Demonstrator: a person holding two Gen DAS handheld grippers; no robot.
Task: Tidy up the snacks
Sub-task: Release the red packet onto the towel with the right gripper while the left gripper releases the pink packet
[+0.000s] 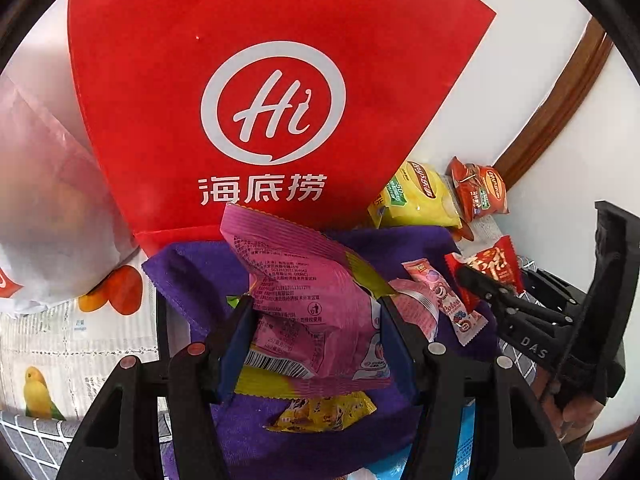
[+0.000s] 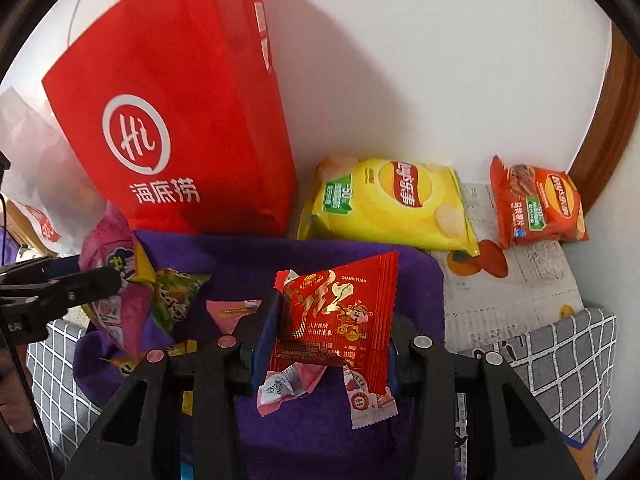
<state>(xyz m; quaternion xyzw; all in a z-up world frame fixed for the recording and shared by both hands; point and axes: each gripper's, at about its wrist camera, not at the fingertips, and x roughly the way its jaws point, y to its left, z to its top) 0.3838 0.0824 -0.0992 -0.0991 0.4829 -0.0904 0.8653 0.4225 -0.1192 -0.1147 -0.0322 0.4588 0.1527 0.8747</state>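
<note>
Left gripper (image 1: 316,336) pinches the pink pack (image 1: 308,292) across its middle; right gripper (image 2: 328,344) pinches the red pack (image 2: 340,312) the same way, both held just above the purple cloth (image 2: 320,252). Packs look light, crinkly and slick, with soft air-filled bodies; I'd grip near the crimped seal so film doesn't slide. More small sachets (image 2: 288,392) lie loose on the cloth below. Red bag (image 2: 180,120) stands behind against the wall, yellow chips (image 2: 392,204) and orange chips (image 2: 536,204) beside it. Grippers sit close, could clash.
</note>
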